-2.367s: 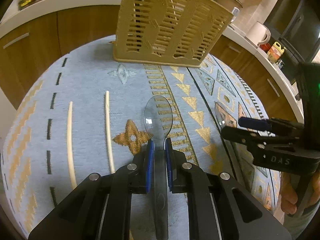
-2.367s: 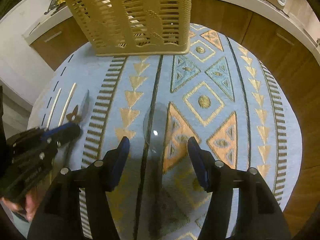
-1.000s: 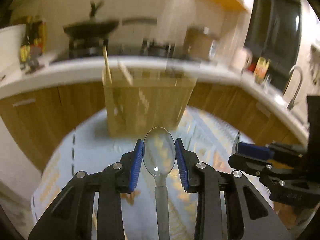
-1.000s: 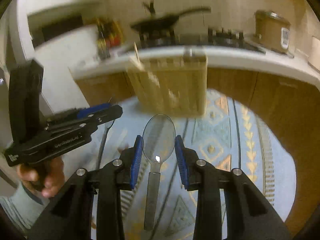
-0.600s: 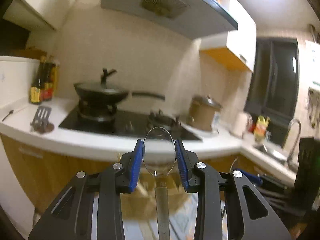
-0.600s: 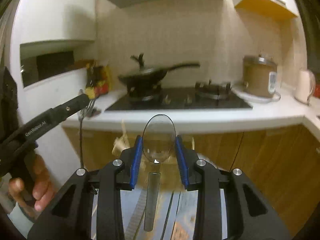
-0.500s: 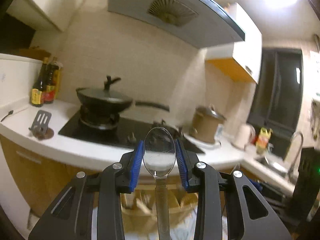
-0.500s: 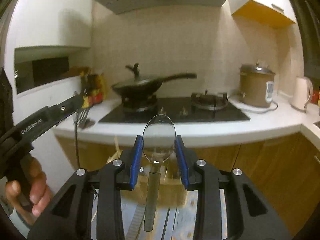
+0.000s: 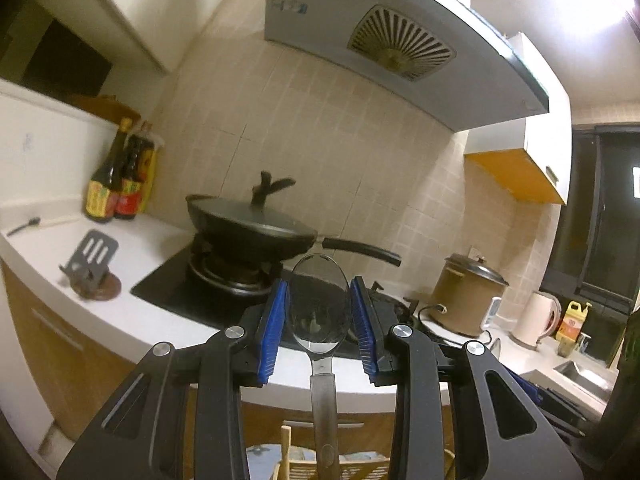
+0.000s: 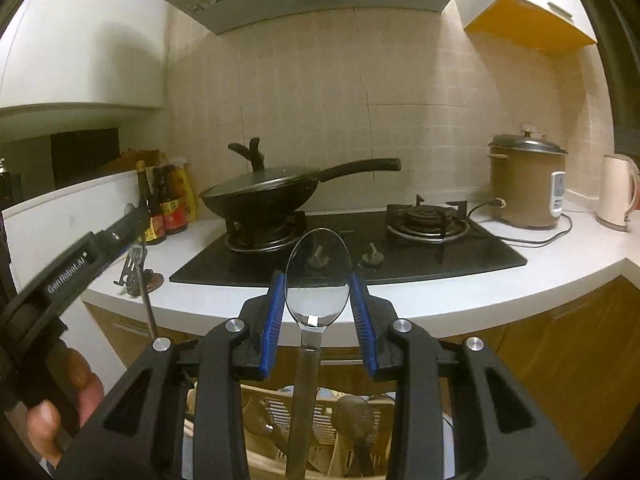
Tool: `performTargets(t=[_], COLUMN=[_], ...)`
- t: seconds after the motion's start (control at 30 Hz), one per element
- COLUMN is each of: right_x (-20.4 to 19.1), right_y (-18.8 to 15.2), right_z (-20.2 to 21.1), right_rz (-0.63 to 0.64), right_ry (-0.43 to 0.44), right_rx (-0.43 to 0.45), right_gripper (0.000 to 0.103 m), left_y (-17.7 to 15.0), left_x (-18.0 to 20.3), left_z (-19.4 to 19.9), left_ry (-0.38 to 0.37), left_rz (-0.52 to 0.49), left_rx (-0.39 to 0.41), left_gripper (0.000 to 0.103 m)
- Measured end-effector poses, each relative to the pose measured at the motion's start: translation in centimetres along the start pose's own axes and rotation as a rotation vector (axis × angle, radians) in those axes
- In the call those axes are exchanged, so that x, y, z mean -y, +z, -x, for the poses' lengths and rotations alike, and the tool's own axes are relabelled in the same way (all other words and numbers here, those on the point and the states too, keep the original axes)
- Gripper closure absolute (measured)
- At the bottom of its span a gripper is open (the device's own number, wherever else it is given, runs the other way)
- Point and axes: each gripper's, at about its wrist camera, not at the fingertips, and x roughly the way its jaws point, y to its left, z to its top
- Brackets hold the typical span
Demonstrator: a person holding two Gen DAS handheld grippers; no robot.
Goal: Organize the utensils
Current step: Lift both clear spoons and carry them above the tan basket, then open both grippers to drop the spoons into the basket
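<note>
In the left wrist view my left gripper [image 9: 318, 320] is shut on a clear-bowled spoon [image 9: 318, 304]. Its bowl sits between the blue pads and its handle hangs down. In the right wrist view my right gripper [image 10: 318, 312] is shut the same way on a second spoon [image 10: 317, 288]. The beige slotted basket [image 10: 332, 420] lies low under both grippers, with dark spoons [image 10: 352, 412] in it. Only its rim [image 9: 304, 466] and a chopstick [image 9: 286, 446] show below the left gripper. The left gripper [image 10: 80, 260], held by a hand [image 10: 60, 400], is level with the right one, on its left.
Ahead runs a white counter [image 10: 480, 300] with a black hob, a lidded wok [image 10: 264, 196], a rice cooker [image 10: 528, 184] and a kettle [image 10: 618, 192]. Sauce bottles [image 9: 120, 184] and a spatula rest [image 9: 92, 268] stand at the left. Wooden cabinet doors [image 10: 560, 360] are below.
Both grippers rose from the patterned table and tipped up toward the stove. The basket slid from mid-view to the bottom edge. Each spoon stayed in its grip.
</note>
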Motion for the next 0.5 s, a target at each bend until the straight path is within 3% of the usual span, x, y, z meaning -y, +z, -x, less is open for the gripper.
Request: performTargets(t=[0.3,0.5], right_x=[-0.1,-1.0], right_y=[0.2,-1.2], right_z=[-1.5,-2.0], right_rz=[-0.004,0.045], right_ry=[0.021,-0.039], right_rx=[0.006,0.052], right_gripper=[0.073,0.073], left_y=[-2.3,-3.4], left_x=[-1.2,-2.0], left_z=[-1.8,-2.4], left_ry=[0.009,0.009], left_rz=[-0.013,0.011], left_rx=[-0.039,-0.065], left_gripper=[0.072,0.072])
